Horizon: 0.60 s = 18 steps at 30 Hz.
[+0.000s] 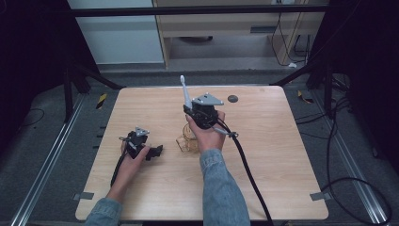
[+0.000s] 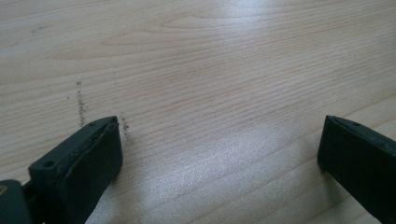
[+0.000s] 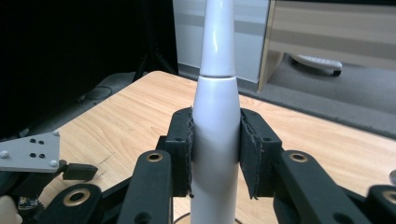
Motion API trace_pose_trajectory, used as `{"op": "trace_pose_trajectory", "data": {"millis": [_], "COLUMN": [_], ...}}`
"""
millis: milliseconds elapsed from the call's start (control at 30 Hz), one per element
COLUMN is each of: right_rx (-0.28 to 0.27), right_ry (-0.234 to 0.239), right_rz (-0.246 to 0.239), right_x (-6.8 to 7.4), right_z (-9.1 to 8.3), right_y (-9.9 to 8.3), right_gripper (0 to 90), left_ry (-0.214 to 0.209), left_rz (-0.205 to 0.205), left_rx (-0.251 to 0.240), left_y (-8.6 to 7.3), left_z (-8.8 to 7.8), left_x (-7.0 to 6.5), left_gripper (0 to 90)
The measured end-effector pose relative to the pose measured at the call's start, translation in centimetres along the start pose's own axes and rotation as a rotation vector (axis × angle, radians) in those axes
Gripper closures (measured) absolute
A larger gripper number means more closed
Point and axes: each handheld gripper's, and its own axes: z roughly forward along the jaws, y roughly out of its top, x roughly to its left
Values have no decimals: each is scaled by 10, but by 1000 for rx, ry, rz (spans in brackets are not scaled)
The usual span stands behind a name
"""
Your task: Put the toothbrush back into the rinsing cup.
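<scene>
Two grippers show in the high view, one in each hand, over one wooden table (image 1: 282, 155). The left gripper (image 1: 151, 151) lies low by the table's left side, held in the left hand (image 1: 134, 157), with its jaws pointing right. The right gripper (image 1: 192, 109) is near the middle of the table, held in the right hand (image 1: 207, 134). One white electric toothbrush (image 1: 185, 90) stands up out of the right gripper, with its thin head at the top. One clear glass cup (image 1: 186, 140) sits on the table right under that hand. The hand hides most of the cup, so I cannot tell if the brush's bottom end is inside it. One small dark round spot (image 1: 232, 99) lies on the table farther back.

From the left gripper view, its two black jaws stand wide apart. Nothing is between them, just bare wood (image 2: 210, 93) with a few small dark marks (image 2: 81, 105).

From the right gripper view, the two black jaws press on the toothbrush (image 3: 215, 121) from both sides, tight on its thick white handle. The brush stands straight up between the pads (image 3: 182, 149). A bit of a curved glass rim shows at the very bottom. The left gripper's grey plate (image 3: 32, 154) shows at the lower left.
</scene>
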Motion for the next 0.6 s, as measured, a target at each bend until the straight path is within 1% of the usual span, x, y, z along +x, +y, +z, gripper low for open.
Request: {"op": "trace_pose_trajectory", "data": {"millis": [133, 167, 267, 367, 467, 600], "right_rx": [5, 14, 32, 40, 55, 64], "right_ry": [-5, -9, -17, -13, -22, -23], "right_rz": [3, 2, -14, -10, -24, -11], "right_x": [0, 0, 1, 2, 3, 0], "right_z": [3, 4, 7, 8, 9, 9], "right_y": [-7, -10, -16, -20, -23, -29], "right_gripper": [671, 671, 671, 670, 670, 670], "left_ry": [-2, -2, -3, -3, -3, -3], "left_rz": [0, 0, 1, 3, 3, 2], "left_rx": [0, 0, 1, 2, 3, 2], "left_y": [0, 0, 0, 0, 0, 0], "left_z": [0, 0, 0, 0, 0, 0], "left_x": [0, 0, 0, 0, 0, 0], "left_gripper": [0, 0, 0, 0, 0, 0]}}
